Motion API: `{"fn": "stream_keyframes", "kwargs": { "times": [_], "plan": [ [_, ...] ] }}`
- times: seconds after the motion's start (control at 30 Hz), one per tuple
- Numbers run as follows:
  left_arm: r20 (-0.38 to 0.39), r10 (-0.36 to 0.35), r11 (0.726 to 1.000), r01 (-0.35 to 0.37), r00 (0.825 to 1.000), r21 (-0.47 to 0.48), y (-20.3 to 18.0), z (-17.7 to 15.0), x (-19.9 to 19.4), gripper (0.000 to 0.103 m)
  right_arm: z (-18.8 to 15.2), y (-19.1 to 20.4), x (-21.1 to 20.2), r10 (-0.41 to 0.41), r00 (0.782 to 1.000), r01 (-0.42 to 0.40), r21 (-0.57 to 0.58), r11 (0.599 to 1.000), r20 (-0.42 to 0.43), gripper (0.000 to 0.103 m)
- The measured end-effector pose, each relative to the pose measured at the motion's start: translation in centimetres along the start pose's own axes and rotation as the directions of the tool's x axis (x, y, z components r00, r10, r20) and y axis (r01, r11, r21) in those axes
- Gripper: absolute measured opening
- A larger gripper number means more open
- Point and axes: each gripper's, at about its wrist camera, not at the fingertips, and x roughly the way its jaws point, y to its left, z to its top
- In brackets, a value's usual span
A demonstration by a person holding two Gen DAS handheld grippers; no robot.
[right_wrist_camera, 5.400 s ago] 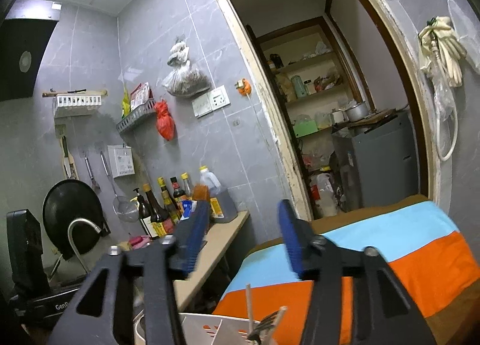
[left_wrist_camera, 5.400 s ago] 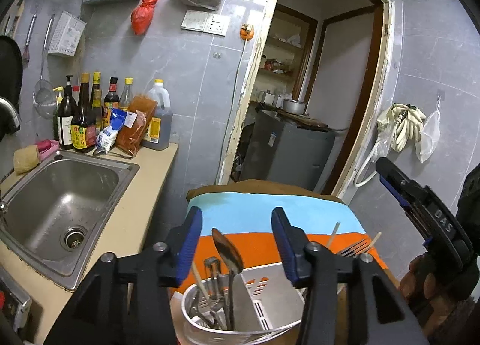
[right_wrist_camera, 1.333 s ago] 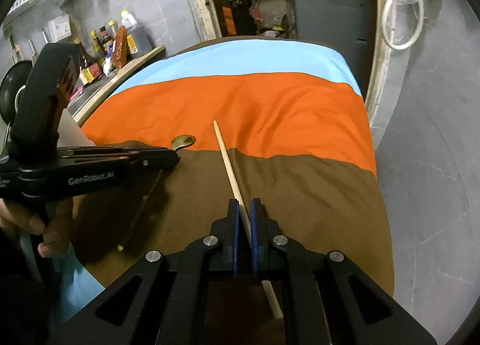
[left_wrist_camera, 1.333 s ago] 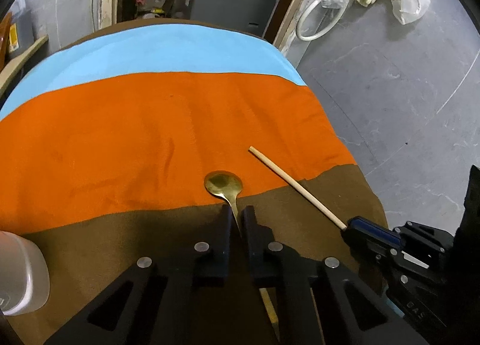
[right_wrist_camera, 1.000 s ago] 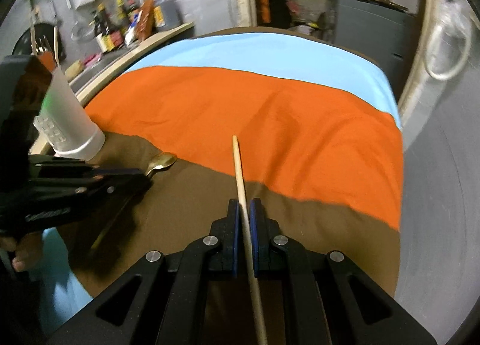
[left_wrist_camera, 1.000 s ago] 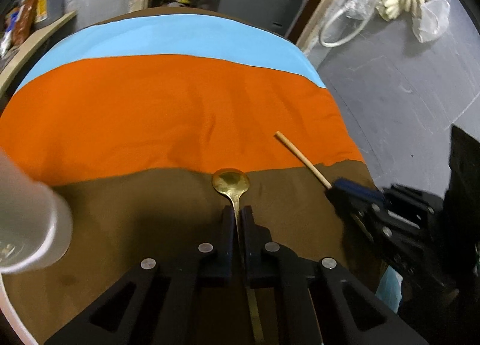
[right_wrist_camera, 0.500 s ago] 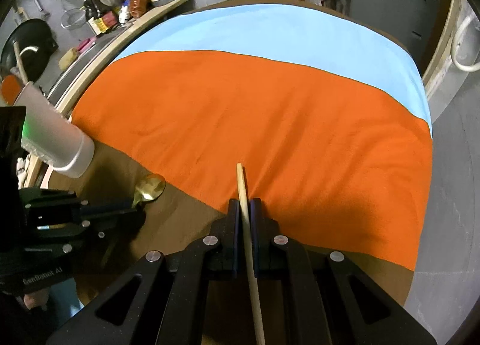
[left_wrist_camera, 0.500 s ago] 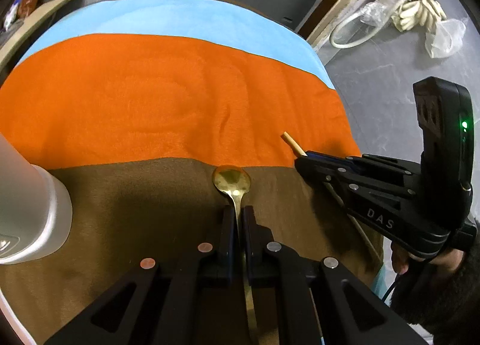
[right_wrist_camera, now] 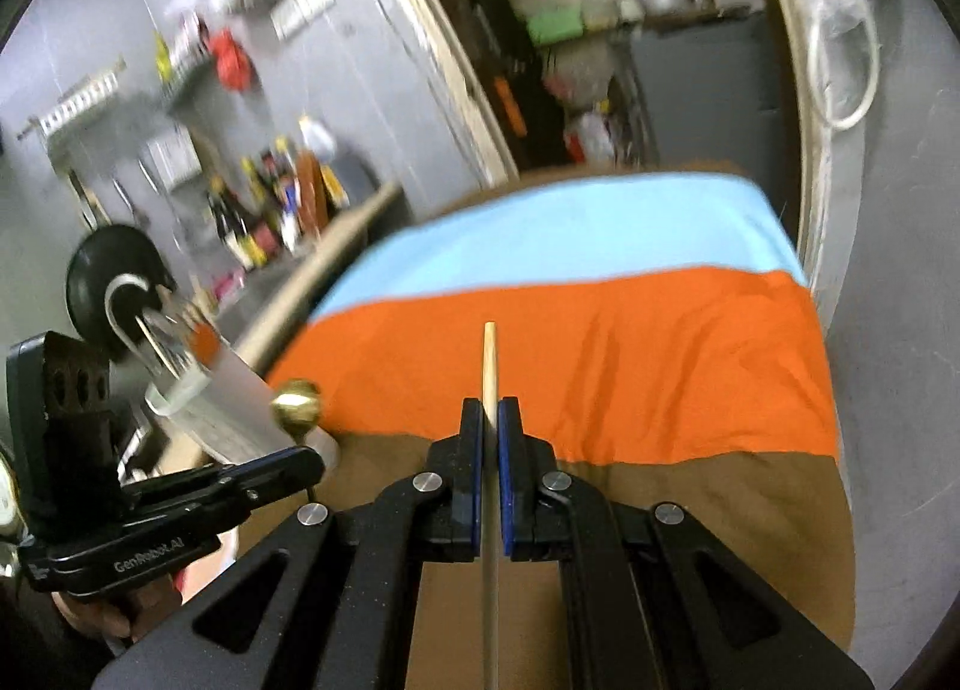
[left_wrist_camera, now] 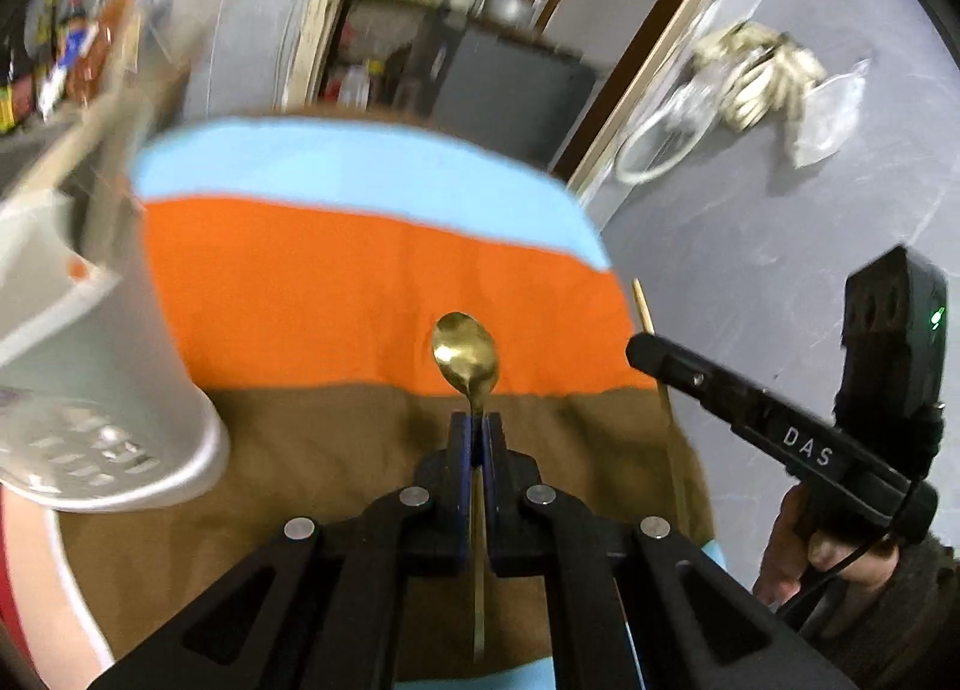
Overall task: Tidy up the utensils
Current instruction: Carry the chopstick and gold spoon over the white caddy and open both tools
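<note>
In the left wrist view, the left gripper (left_wrist_camera: 477,429) is closed on the thin handle of a gold metal spoon (left_wrist_camera: 466,354), above the brown edge of the striped cloth (left_wrist_camera: 336,282), beside a white plastic utensil holder (left_wrist_camera: 114,390).

In the right wrist view, the right gripper (right_wrist_camera: 491,420) clamps a pale wooden chopstick (right_wrist_camera: 489,360) over the brown edge.

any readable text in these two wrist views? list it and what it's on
"DAS": right gripper, white letters on its arm.
"GenRobot.AI": left gripper, on its body.
Bottle labels on the counter: too blurred to read.
White utensil holder: no legible text.
</note>
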Motion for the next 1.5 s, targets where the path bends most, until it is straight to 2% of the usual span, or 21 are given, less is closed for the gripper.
{"fn": "stream_keyframes", "kwargs": {
  "times": [0.2,0.3,0.4,0.57,0.73,1.0,1.17,1.3,1.5],
  "plan": [
    [0.137,-0.022,0.997,0.011,0.990,0.081,-0.2,1.1,-5.2,0.003,0.5,3.3,-3.0,0.011,0.992,-0.011,-0.006,1.000,0.125,0.005],
    [0.176,-0.034,0.994,0.015,0.984,0.105,0.0,2.6,-7.0,0.003,1.6,5.6,-3.9,0.034,0.978,-0.029,-0.023,0.999,0.206,0.005],
    [0.210,-0.043,0.992,0.016,0.977,0.124,0.2,3.9,-9.0,0.003,2.9,7.7,-5.8,0.066,0.945,-0.053,-0.049,0.997,0.319,0.005],
    [0.260,-0.049,0.991,0.013,0.964,0.136,1.4,5.2,-12.6,0.003,4.7,11.6,-7.5,0.101,0.874,-0.057,-0.105,0.993,0.475,0.005],
    [0.297,-0.037,0.993,0.002,0.954,0.117,3.7,6.5,-15.6,0.003,5.8,15.4,-7.4,0.132,0.835,-0.077,-0.123,0.989,0.534,0.005],
    [0.377,0.047,0.994,-0.080,0.925,0.073,8.7,7.9,-19.7,0.003,6.7,21.0,-5.2,0.175,0.797,-0.107,-0.150,0.983,0.578,0.005],
    [0.410,0.110,0.992,-0.128,0.905,0.016,12.6,8.5,-20.8,0.003,6.9,23.8,-2.9,0.194,0.772,-0.131,-0.147,0.980,0.605,0.005],
    [0.419,0.146,0.988,-0.150,0.896,-0.023,15.7,8.8,-20.7,0.003,6.6,24.7,-0.4,0.181,0.775,-0.127,-0.132,0.983,0.605,0.005],
    [0.377,0.143,0.989,-0.141,0.915,-0.032,18.1,8.8,-19.2,0.003,5.8,24.7,2.8,0.131,0.806,-0.075,-0.121,0.990,0.578,0.005]
  ]
}}
